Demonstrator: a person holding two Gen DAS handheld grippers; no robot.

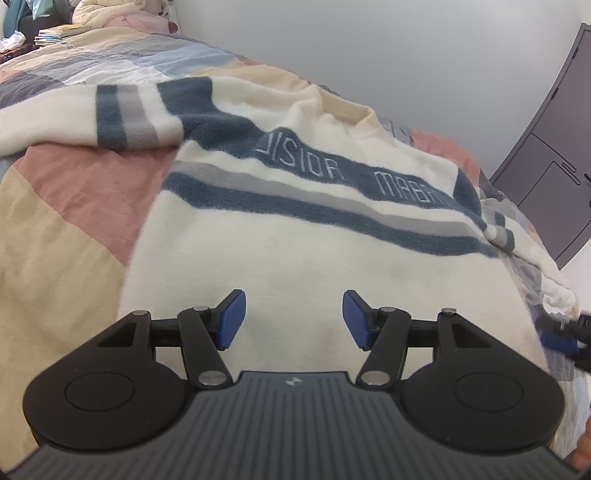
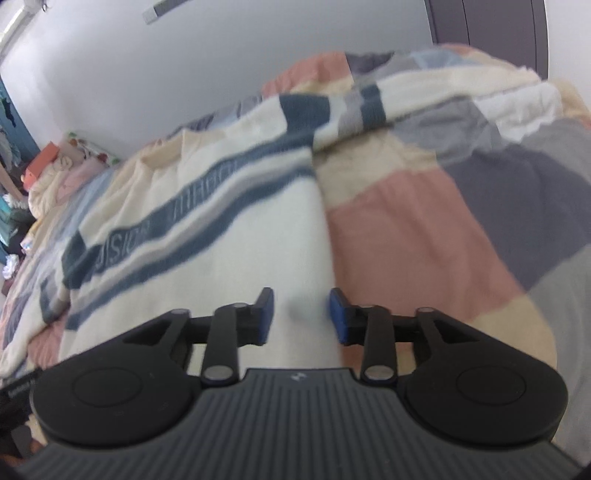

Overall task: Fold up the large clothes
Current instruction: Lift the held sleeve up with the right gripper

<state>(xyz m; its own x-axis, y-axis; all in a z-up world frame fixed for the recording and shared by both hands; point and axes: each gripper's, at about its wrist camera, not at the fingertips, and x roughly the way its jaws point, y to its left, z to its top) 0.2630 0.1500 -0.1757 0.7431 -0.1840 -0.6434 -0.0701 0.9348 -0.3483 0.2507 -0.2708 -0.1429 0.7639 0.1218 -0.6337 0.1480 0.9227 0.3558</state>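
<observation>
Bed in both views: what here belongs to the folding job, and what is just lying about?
For the job:
striped sweater
left tool, open above it
right tool, open at its side edge

Lying about:
patchwork quilt
stack of books
heaped bedding
grey wardrobe

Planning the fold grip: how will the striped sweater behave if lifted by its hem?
The sweater looks fuzzy and thick, so probably floppy, draping from the grip. Its sleeve lies spread on the quilt, so it would likely trail.

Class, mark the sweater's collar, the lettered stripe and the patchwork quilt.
collar (image 1: 364, 120), left wrist view, cream neck rim.
lettered stripe (image 1: 332, 171), left wrist view, dark band between words.
patchwork quilt (image 2: 424, 236), right wrist view, pink patch.
</observation>
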